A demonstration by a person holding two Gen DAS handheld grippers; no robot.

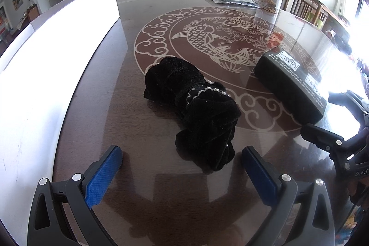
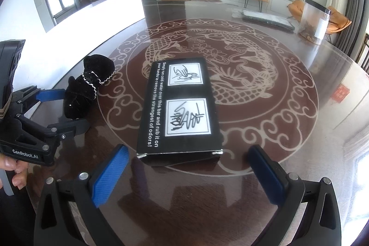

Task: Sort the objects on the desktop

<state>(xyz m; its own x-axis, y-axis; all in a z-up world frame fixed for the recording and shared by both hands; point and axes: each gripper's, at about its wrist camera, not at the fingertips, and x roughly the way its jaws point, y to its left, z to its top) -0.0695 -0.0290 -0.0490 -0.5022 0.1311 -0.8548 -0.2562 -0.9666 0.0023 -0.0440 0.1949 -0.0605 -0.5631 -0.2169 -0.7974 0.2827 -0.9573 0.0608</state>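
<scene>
Both grippers, left [image 1: 182,167] and right [image 2: 188,167], hover with jaws apart, holding nothing. Black velvet pouch [image 1: 191,105] lies just beyond the left one; black box [image 2: 180,112] just beyond the right, both loose on the table [image 2: 288,142]. Sorting looks unstarted.

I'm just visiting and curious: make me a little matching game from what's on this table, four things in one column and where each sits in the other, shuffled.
Things:
1. black velvet pouch with silver trim
2. flat black cardboard box with white printed text
3. clear plastic bag with black top strip
4. tall white panel

Places:
A. far side of the table, upright
B. along the table's left edge
C. ahead of the open left gripper
D. ahead of the open right gripper

Pairs: 1-C, 2-D, 3-A, 4-B
</scene>
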